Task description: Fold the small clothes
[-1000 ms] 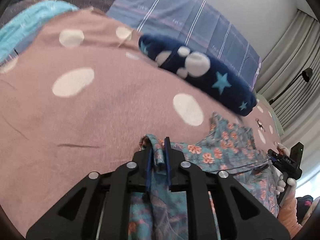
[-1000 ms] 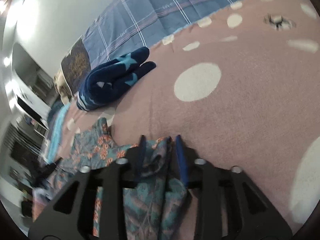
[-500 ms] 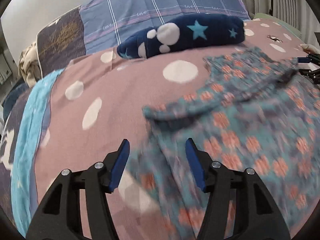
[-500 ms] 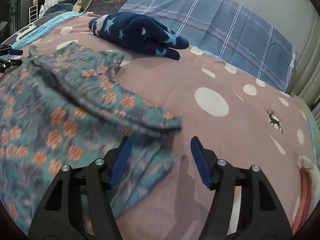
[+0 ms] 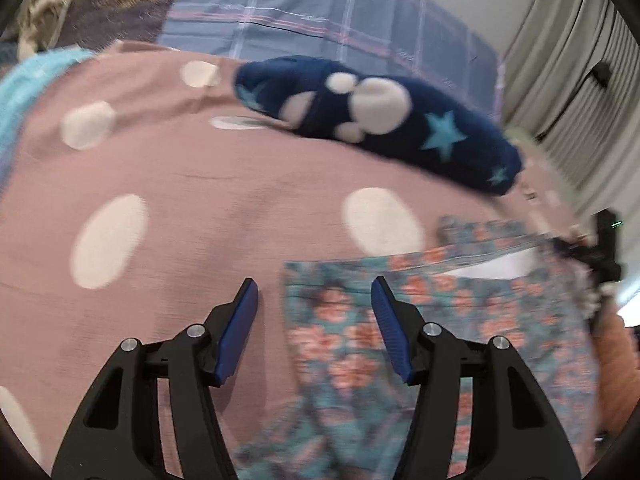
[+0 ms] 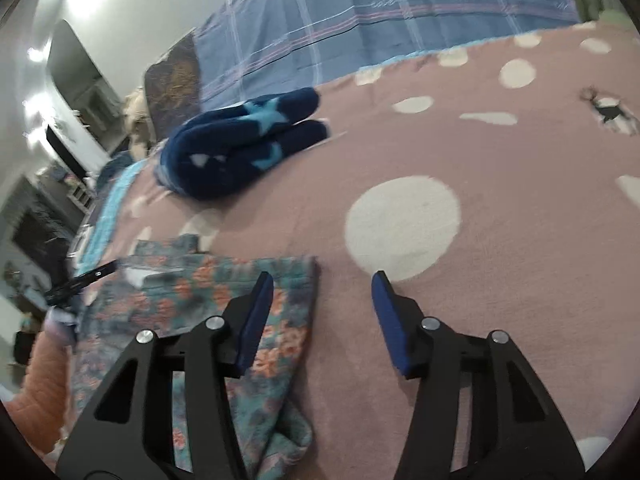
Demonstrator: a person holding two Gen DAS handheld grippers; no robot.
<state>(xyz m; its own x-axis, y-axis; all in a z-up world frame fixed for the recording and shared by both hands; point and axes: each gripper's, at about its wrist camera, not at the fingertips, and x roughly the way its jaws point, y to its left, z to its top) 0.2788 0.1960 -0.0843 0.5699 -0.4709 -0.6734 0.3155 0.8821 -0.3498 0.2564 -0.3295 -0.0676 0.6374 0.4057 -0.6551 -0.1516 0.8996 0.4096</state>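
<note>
A small teal garment with orange flowers (image 5: pixel 400 320) lies flat on the pink dotted blanket (image 5: pixel 180 200). My left gripper (image 5: pixel 314 312) is open and empty, its jaws on either side of the garment's far left corner. In the right wrist view the garment (image 6: pixel 224 296) lies at lower left. My right gripper (image 6: pixel 322 308) is open and empty over the garment's far right corner, its left finger above the cloth. Each gripper shows small at the edge of the other's view.
A folded navy fleece with stars and white spots (image 5: pixel 380 120) lies further back on the blanket; it also shows in the right wrist view (image 6: pixel 240 144). A blue plaid pillow (image 6: pixel 380 28) stands behind. Curtains (image 5: pixel 580 80) hang at the right.
A second ago both grippers were shut on the garment's corners. They let go, opened wide, and now hover over the corners of the garment lying flat.
</note>
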